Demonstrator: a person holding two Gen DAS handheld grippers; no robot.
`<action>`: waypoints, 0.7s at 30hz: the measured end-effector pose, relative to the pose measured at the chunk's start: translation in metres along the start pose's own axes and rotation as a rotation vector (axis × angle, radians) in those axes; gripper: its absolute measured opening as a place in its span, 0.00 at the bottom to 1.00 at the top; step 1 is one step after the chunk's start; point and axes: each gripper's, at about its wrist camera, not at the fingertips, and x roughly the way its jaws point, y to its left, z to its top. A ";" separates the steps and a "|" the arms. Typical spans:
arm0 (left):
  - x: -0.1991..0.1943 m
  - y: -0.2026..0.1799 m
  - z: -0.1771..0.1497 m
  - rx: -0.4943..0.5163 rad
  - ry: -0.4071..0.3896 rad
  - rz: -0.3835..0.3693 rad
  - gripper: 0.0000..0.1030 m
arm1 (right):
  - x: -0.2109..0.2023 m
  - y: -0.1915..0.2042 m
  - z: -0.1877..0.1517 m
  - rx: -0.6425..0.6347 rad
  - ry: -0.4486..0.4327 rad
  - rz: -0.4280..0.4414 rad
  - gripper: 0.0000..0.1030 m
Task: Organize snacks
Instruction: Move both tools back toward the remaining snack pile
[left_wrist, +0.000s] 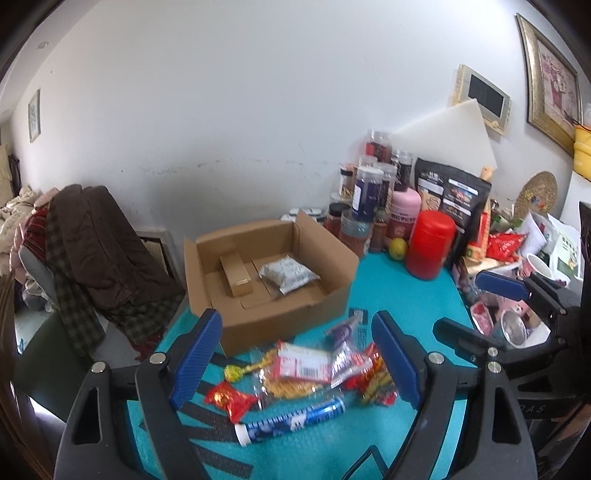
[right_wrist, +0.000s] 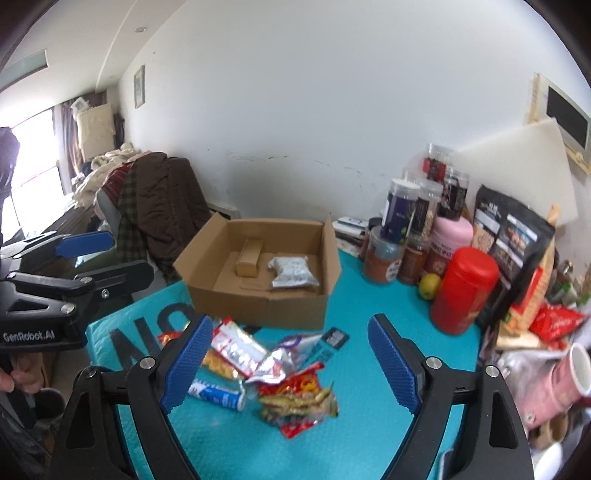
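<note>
Though partly hidden, "GenRobot.AI" on left claw

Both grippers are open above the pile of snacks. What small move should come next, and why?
Probably lower the right gripper onto the red and yellow packet and close the fingers on it. That packet lies nearest at the pile's edge, on top and unobstructed, and nothing is between the fingers. The cardboard box just behind the pile holds only two items, so there is room. The left gripper is open too.
</note>
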 end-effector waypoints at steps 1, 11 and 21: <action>0.000 0.000 -0.002 0.001 0.005 -0.005 0.81 | -0.001 0.001 -0.005 0.003 0.002 -0.001 0.85; 0.011 -0.001 -0.044 0.000 0.095 -0.069 0.81 | 0.007 0.015 -0.049 0.042 0.003 0.009 0.84; 0.044 0.001 -0.078 0.014 0.204 -0.118 0.81 | 0.032 0.010 -0.083 0.071 0.016 0.017 0.86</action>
